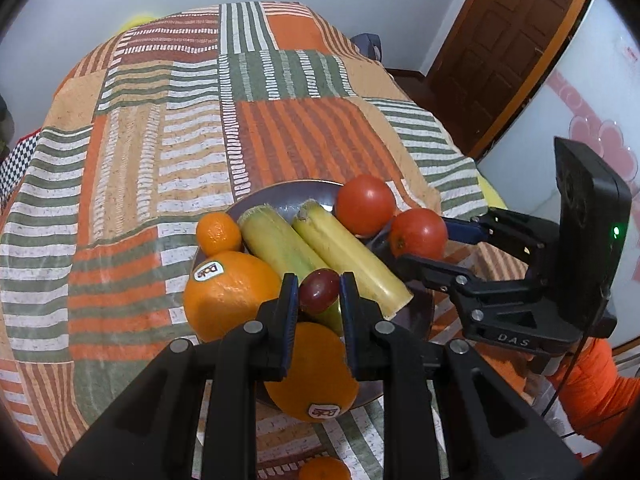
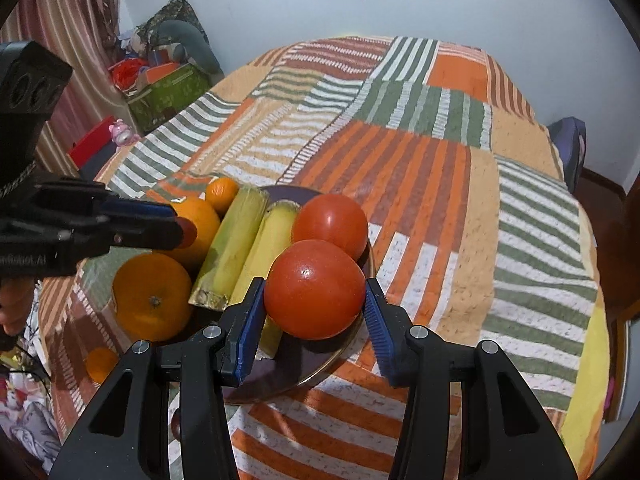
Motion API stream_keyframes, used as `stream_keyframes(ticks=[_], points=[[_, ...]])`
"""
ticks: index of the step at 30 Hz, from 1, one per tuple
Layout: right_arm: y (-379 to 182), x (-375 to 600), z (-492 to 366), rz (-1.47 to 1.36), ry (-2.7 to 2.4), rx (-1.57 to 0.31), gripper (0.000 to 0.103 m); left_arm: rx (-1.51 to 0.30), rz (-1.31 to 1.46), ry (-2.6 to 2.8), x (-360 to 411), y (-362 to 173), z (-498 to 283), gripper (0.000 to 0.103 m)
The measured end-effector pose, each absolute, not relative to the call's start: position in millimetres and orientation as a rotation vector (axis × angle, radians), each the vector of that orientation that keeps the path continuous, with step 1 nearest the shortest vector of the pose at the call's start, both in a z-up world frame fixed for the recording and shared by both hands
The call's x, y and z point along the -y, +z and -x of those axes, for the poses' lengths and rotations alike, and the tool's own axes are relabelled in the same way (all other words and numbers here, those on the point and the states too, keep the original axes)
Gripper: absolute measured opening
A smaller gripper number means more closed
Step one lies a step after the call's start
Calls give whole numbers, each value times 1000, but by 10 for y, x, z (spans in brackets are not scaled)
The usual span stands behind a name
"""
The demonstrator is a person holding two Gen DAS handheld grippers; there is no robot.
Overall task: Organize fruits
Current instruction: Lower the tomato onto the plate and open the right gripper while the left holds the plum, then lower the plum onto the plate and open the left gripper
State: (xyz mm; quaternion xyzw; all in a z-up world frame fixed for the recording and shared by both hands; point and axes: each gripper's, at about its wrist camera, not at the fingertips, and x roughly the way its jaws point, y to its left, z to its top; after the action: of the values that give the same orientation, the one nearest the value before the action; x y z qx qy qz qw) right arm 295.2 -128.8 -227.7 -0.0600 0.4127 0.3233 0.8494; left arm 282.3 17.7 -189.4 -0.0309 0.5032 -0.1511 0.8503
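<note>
A dark plate (image 1: 280,196) on the patchwork cloth holds two big oranges (image 1: 230,294), a small mandarin (image 1: 218,232), two pieces of corn (image 1: 276,246) and a tomato (image 1: 365,204). My left gripper (image 1: 319,280) is shut on a red grape (image 1: 319,290) above the corn and oranges. In the right wrist view it enters from the left with the grape (image 2: 188,234). My right gripper (image 2: 315,284) is shut on a second tomato (image 2: 315,289) over the plate's near-right rim (image 2: 288,372), just in front of the other tomato (image 2: 330,226).
A second small mandarin (image 2: 100,364) lies on the cloth beside the plate. A green box of clutter (image 2: 168,92) stands past the table's far-left edge. A brown door (image 1: 500,40) is at the right. A person's orange sleeve (image 1: 592,384) shows behind the right gripper.
</note>
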Motion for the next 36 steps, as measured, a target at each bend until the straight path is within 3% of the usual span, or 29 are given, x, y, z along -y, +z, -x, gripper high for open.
stream_keyframes(ticks=[14, 18, 36], points=[[-2311, 1280, -2971, 110, 680, -892, 46, -1051, 67, -295, -235, -2014, -2761, 21], [-2264, 1264, -2940, 118, 681, -879, 54, -1034, 70, -299, -251, -1960, -2692, 29], [-1842, 1326, -2429, 98, 674, -791, 54, -947, 82, -243, -426, -1636, -2050, 34]])
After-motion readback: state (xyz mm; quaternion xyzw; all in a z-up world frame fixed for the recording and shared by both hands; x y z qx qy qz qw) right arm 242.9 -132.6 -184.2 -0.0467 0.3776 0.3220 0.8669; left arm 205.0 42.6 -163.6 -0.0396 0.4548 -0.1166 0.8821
